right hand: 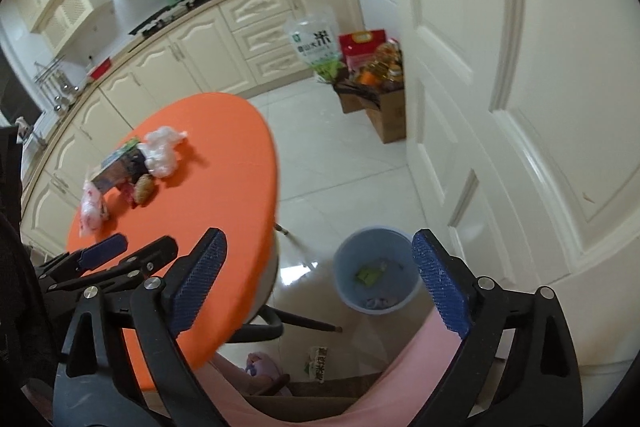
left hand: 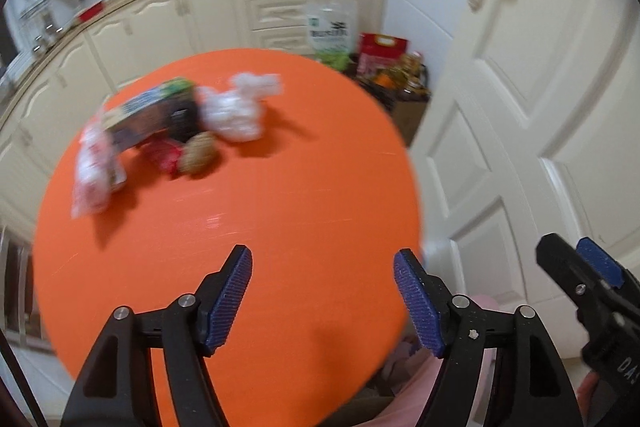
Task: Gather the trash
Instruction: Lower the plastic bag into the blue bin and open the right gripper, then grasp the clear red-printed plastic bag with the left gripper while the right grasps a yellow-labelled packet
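Orange and round, the tabletop (right hand: 208,195) carries a cluster of rubbish toward its far left: a pink-and-white plastic wrapper (right hand: 91,211), a flattened printed carton (right hand: 116,167), a small brown nut-like lump (right hand: 143,193) and a crumpled white plastic bag (right hand: 162,153), all touching or just beside one another. The left gripper (left hand: 322,297) hangs above the table's near edge, jaws parted with nothing between the blue ribbed pads. Right of the table, on the pale tiled floor, stands a light blue plastic bin (right hand: 376,269) with green scraps inside. The right gripper (right hand: 318,281) hovers above it, spread wide and empty.
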`<control>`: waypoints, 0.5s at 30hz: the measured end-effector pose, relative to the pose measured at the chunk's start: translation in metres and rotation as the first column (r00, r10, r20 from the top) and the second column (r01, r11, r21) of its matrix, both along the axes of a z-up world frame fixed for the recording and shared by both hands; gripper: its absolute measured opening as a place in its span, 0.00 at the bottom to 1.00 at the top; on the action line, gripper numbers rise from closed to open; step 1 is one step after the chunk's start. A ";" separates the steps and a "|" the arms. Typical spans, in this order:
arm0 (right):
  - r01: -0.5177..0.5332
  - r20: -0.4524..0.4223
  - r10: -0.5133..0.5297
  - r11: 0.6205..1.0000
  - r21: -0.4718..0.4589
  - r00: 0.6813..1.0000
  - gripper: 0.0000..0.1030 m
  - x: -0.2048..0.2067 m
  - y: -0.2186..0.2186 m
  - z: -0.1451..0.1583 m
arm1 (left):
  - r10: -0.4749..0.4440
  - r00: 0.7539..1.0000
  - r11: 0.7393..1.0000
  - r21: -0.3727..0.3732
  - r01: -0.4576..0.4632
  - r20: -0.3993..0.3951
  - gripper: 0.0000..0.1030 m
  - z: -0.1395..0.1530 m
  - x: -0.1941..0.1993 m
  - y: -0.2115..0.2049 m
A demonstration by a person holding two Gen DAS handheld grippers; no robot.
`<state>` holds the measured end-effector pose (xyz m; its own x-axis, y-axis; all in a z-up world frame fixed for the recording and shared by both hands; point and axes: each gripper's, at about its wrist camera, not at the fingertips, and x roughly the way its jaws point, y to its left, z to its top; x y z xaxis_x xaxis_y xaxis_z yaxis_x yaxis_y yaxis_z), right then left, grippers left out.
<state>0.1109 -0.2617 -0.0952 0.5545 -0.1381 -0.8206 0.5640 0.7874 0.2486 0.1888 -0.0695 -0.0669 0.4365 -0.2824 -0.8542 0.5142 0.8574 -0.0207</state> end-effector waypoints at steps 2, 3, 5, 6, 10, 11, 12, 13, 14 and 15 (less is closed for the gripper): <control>-0.028 0.010 0.028 1.000 0.001 1.000 0.91 0.008 0.011 0.002 | 0.054 0.998 0.999 -0.007 -0.054 0.011 0.68 0.003 0.003 0.024; -0.047 0.011 0.047 0.999 -0.005 0.999 0.91 0.016 0.019 0.003 | 0.069 0.998 0.998 -0.011 -0.069 0.010 0.69 0.006 0.002 0.032; -0.080 0.005 0.080 0.997 -0.013 0.997 0.91 0.027 0.032 0.004 | 0.123 0.992 0.992 -0.026 -0.123 0.008 0.70 0.008 0.006 0.057; -0.098 0.002 0.099 0.995 -0.014 0.995 0.91 0.033 0.039 0.004 | 0.147 0.989 0.989 -0.030 -0.146 0.012 0.72 0.010 0.008 0.067; -0.158 -0.005 0.158 0.987 -0.010 0.987 0.91 0.055 0.063 0.001 | 0.244 0.970 0.969 -0.044 -0.244 0.014 0.74 0.019 0.023 0.109; -0.168 -0.005 0.168 0.986 -0.010 0.986 0.91 0.057 0.066 -0.001 | 0.264 0.965 0.964 -0.047 -0.263 0.010 0.75 0.019 0.027 0.117; -0.186 -0.009 0.186 0.983 -0.011 0.983 0.91 0.065 0.073 -0.002 | 0.288 0.958 0.956 -0.049 -0.288 0.005 0.75 0.019 0.032 0.126; -0.197 -0.012 0.197 0.980 -0.010 0.980 0.91 0.071 0.077 -0.003 | 0.317 0.949 0.948 -0.047 -0.316 0.001 0.76 0.018 0.038 0.138; -0.213 -0.016 0.213 0.977 -0.009 0.977 0.91 0.079 0.083 -0.004 | 0.344 0.939 0.938 -0.043 -0.344 -0.003 0.76 0.017 0.044 0.146; -0.223 -0.019 0.223 0.975 -0.006 0.975 0.91 0.084 0.086 -0.006 | 0.373 0.928 0.927 -0.038 -0.373 -0.007 0.77 0.016 0.053 0.154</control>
